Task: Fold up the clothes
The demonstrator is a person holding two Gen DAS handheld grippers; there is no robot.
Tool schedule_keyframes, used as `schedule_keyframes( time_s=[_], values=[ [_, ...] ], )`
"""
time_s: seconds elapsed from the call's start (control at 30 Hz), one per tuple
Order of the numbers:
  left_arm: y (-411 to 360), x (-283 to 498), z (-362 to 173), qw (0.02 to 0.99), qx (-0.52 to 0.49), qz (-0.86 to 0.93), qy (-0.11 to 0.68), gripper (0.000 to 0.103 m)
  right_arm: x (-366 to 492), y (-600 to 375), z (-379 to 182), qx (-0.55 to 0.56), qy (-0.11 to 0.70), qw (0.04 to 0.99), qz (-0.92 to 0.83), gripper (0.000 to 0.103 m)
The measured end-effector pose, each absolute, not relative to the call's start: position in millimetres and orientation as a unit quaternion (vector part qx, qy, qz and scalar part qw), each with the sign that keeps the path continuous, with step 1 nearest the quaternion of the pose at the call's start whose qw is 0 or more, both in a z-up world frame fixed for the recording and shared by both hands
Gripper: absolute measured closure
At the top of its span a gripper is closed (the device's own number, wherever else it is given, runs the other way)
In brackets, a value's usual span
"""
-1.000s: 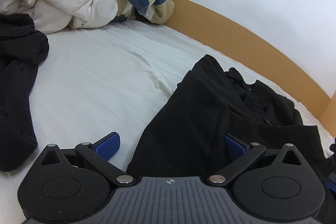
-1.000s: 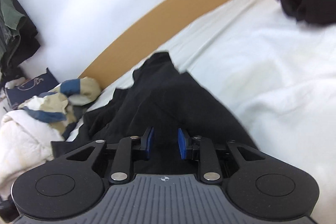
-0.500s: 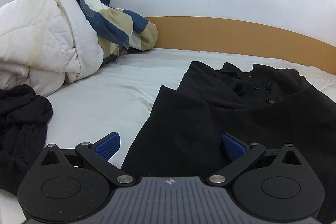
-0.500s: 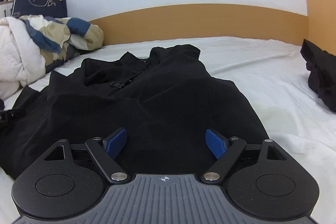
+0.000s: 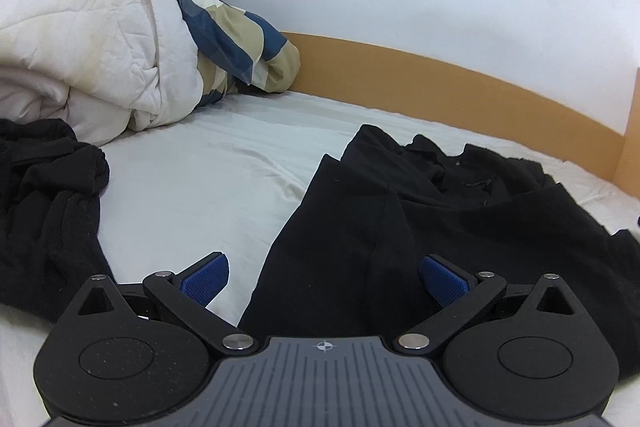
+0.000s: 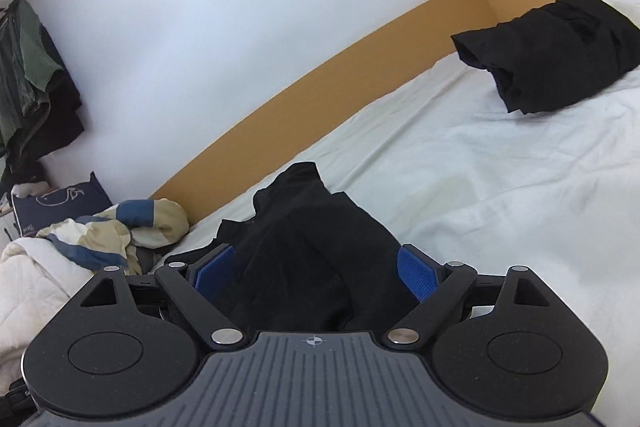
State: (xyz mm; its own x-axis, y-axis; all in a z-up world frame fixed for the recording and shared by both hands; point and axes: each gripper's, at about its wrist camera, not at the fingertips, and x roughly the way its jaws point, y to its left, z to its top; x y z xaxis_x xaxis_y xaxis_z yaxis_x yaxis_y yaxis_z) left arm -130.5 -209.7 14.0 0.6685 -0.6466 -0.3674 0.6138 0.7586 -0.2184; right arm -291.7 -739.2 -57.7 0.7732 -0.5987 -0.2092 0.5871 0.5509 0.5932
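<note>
black garment (image 5: 460, 227) soft, limp, light | grab near hem corners | left gripper (image 5: 324, 279), right gripper (image 6: 316, 267) wide apart, just released, empty

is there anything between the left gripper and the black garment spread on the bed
Nothing visible. The left gripper is open right at the near edge of the black garment, its right finger already over the cloth. The other black pile lies off to the left, out of the way.

Right tongs (image 6: 316, 267) were nearly pinched together a second ago, now they've just swung wide open over the black garment (image 6: 320, 259), gripping nothing. Both views shifted sideways too.
</note>
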Motion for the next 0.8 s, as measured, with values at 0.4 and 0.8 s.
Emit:
schedule_keyframes(
  time_s=[0.4,0.8],
  values=[
    [-149.5,-116.5,12.5,0.844,-0.152,-0.336,0.390,0.001,-340.4,-730.3,-69.8,0.472,0.017,0.822,-0.320,0.014],
    [-177.7,-113.9,11.7,0.788,-0.259,-0.318,0.459,0.002,-314.3,-726.3,-68.6,0.584,-0.005,0.745,-0.324,0.033]
  ],
)
